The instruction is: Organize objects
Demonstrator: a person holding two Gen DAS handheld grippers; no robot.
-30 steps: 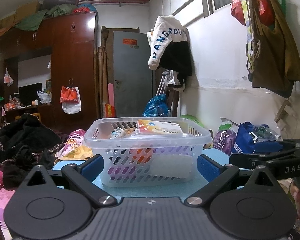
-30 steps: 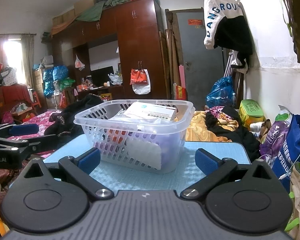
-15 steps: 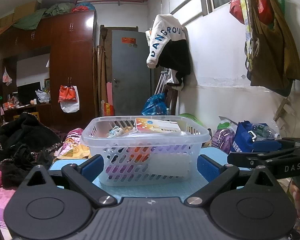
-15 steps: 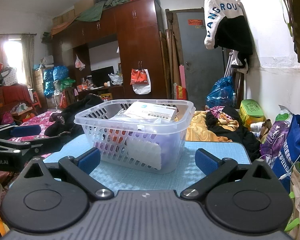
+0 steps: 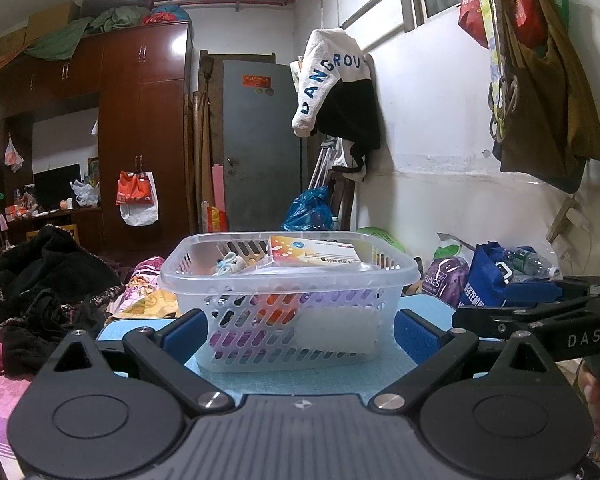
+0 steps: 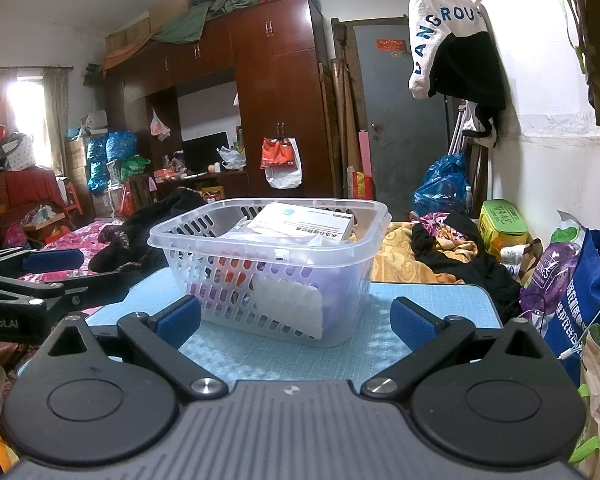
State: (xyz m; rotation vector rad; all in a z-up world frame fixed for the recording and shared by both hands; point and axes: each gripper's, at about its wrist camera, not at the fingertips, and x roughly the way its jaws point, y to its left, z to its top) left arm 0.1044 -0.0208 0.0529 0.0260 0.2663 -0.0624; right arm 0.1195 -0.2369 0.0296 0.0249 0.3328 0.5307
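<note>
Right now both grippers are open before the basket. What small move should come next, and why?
Probably ease the left gripper forward toward the basket: it is open and empty, the basket already holds a box, and the mat around it looks bare.

Translucent, glossy slotted plastic for the clear rectangular basket (image 5: 288, 280), straight ahead between the fingers. Smooth printed cardboard for the flat white and orange box (image 5: 314, 254) on top of its contents. Matt, finely gridded rubbery sheet for the light blue mat (image 6: 420, 308) under the basket. Matt black plastic with ribbed grey housing on the left gripper (image 5: 300, 330) and right gripper (image 6: 296, 320); rough blue fabric-like pads (image 6: 410, 320); shiny metal pivot screws. Glossy varnished wood on the reddish-brown wardrobe (image 5: 144, 120) beyond.
</note>
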